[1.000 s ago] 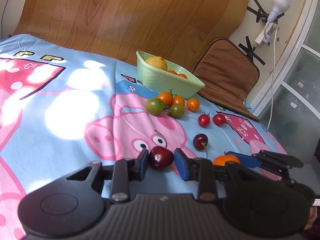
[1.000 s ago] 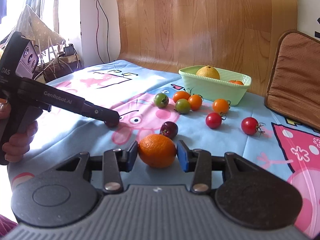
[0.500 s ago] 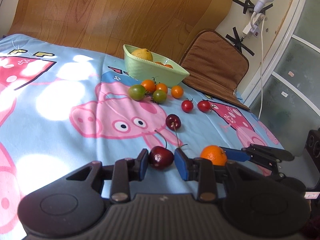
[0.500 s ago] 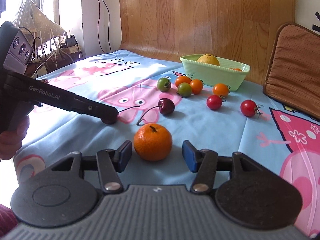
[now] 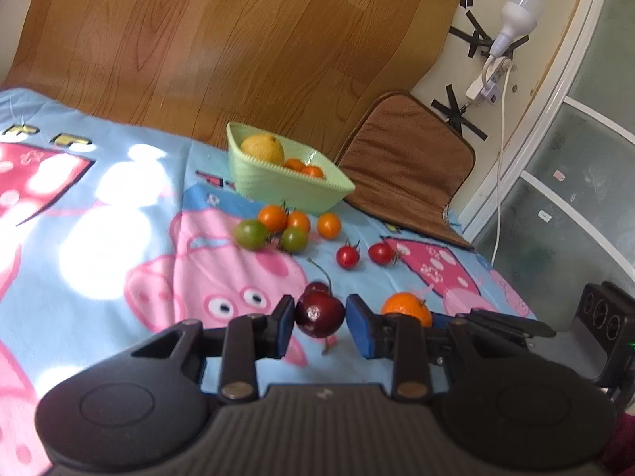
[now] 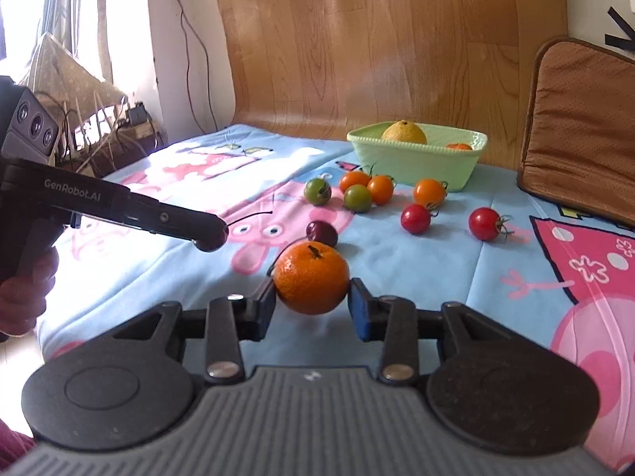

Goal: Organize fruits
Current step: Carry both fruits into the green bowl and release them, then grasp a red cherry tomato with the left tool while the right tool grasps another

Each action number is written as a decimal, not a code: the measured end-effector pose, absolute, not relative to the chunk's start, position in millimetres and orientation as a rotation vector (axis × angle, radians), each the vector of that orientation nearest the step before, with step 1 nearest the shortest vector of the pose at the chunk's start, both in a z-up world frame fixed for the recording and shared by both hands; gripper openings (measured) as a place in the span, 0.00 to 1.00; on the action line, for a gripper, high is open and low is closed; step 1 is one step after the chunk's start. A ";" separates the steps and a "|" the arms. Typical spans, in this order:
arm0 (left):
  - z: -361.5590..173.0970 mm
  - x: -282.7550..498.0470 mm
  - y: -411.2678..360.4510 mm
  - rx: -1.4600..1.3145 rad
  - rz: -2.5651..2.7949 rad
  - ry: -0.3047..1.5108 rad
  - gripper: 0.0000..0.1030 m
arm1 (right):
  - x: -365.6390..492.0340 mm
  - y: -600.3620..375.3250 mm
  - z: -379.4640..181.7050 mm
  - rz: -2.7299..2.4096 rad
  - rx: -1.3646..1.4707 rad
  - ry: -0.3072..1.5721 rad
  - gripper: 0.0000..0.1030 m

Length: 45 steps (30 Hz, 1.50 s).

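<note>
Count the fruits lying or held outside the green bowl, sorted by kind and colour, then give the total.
Orange tomatoes: 3
Green tomatoes: 2
Red tomatoes: 2
Dark cherries: 2
Mandarin: 1
Total: 10

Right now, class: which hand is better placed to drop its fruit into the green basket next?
Left: its jaws already pinch the cherry. The right jaws are closing around the orange. Basket lies ahead.
</note>
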<state>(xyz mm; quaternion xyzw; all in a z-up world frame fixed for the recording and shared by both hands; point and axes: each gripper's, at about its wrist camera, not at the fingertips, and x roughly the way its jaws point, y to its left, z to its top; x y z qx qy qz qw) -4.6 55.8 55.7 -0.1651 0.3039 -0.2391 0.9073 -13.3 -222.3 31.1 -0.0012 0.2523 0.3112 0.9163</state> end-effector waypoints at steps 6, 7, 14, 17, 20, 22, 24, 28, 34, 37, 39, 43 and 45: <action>94.1 72.0 36.9 -0.303 -0.517 0.537 0.28 | 49.8 -230.2 55.3 0.574 0.005 0.442 0.41; 95.8 88.2 33.0 -0.305 -0.515 0.536 0.28 | 67.2 -232.6 57.8 0.555 0.017 0.439 0.41; 80.2 182.3 14.8 -0.291 -0.425 0.589 0.28 | 153.4 -232.8 56.2 0.480 0.048 0.464 0.41; 66.8 201.5 8.5 -0.264 -0.392 0.623 0.28 | 172.7 -229.2 49.7 0.473 0.038 0.491 0.41; 55.1 212.1 8.0 -0.252 -0.358 0.656 0.28 | 181.6 -224.2 43.4 0.480 0.016 0.509 0.41; 49.6 215.6 7.1 -0.252 -0.328 0.668 0.32 | 185.5 -221.0 40.0 0.483 0.005 0.522 0.43; 48.0 215.1 8.7 -0.245 -0.317 0.670 0.37 | 183.9 -221.6 39.2 0.477 0.006 0.517 0.43; 61.8 194.8 15.4 -0.250 -0.320 0.630 0.38 | 172.3 -236.6 51.3 0.464 0.048 0.487 0.43; 76.4 136.9 9.4 -0.275 -0.424 0.577 0.37 | 130.3 -287.6 52.7 0.428 0.134 0.479 0.43; 68.4 114.5 -25.8 -0.162 -0.504 0.581 0.37 | 110.6 -306.7 38.5 0.394 0.176 0.530 0.44; 61.2 104.5 -50.8 -0.072 -0.539 0.591 0.37 | 98.6 -312.6 29.3 0.395 0.187 0.557 0.44; 46.9 95.2 -78.3 0.019 -0.556 0.624 0.38 | 90.9 -310.3 24.3 0.414 0.160 0.579 0.44; 41.9 92.7 -81.5 0.029 -0.551 0.637 0.40 | 92.0 -307.6 23.7 0.438 0.146 0.585 0.44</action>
